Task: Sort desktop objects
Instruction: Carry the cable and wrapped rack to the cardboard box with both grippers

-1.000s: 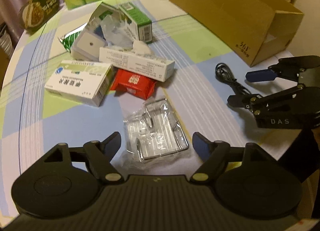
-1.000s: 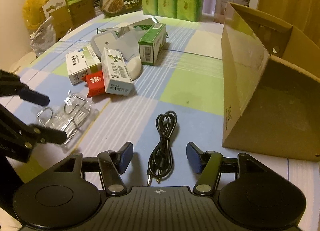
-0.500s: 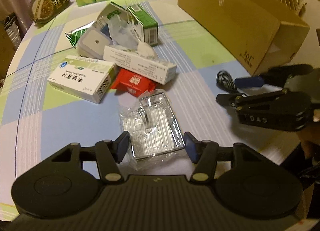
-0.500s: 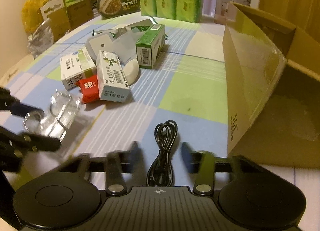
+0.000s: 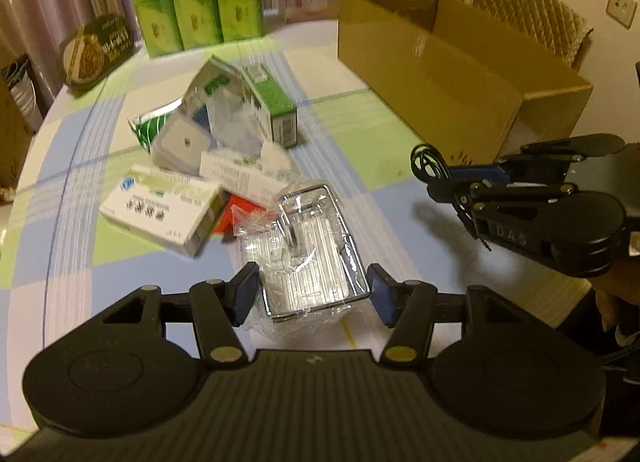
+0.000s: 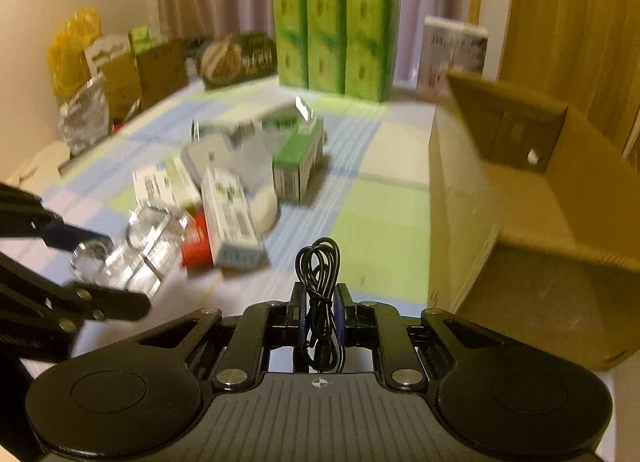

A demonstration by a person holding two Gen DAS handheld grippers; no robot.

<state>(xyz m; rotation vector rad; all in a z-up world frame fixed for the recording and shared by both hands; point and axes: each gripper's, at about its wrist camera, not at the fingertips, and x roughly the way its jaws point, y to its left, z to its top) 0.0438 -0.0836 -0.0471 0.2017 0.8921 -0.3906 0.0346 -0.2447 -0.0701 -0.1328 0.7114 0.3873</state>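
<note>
The open cardboard box is sitting on the checked tablecloth, right of the heaped packets. The left gripper is clamping a plastic-wrapped metal rack, while the right gripper is pinching a coiled black cable beside the box.

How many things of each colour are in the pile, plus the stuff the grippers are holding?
Green box: 1
White boxes: 2
Red packet: 1
Grey pad: 1
Green striped pouch: 1
Shiny wrapped rack, in left gripper: 1
Black cable, in right gripper: 1
Total: 8
</note>
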